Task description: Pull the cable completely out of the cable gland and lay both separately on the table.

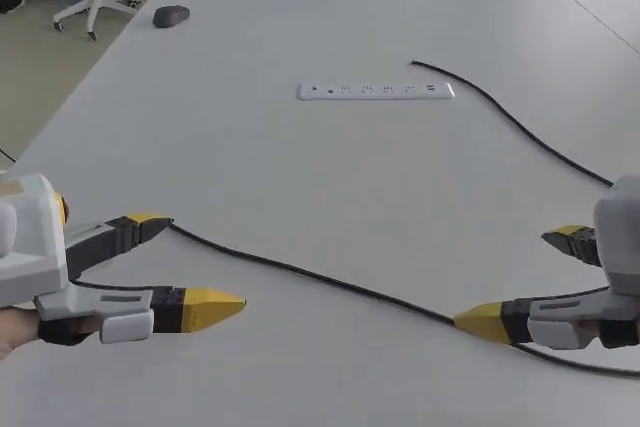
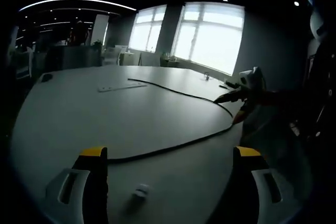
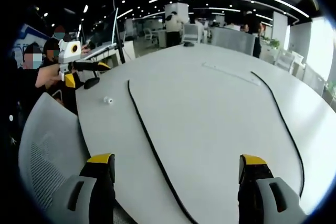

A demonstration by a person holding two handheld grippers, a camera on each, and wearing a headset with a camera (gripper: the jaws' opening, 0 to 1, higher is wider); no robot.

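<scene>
both pairs of jaws stand wide apart and grasp nothing, the left gripper [image 1: 190,262] and the right gripper [image 1: 506,279] each held low over the white table [image 1: 350,177]. the black cable [image 1: 310,273] lies loose on the table, one end just beside the left gripper's upper jaw tip, running across past the right gripper's lower tip. a small pale piece [image 3: 107,99], probably the cable gland though too blurred to be sure, sits apart from that cable end, near the left gripper.

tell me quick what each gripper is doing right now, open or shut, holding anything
Left gripper: open, holding nothing; the thin black cable ends near one jaw, ungripped.
Right gripper: open, holding nothing.
</scene>
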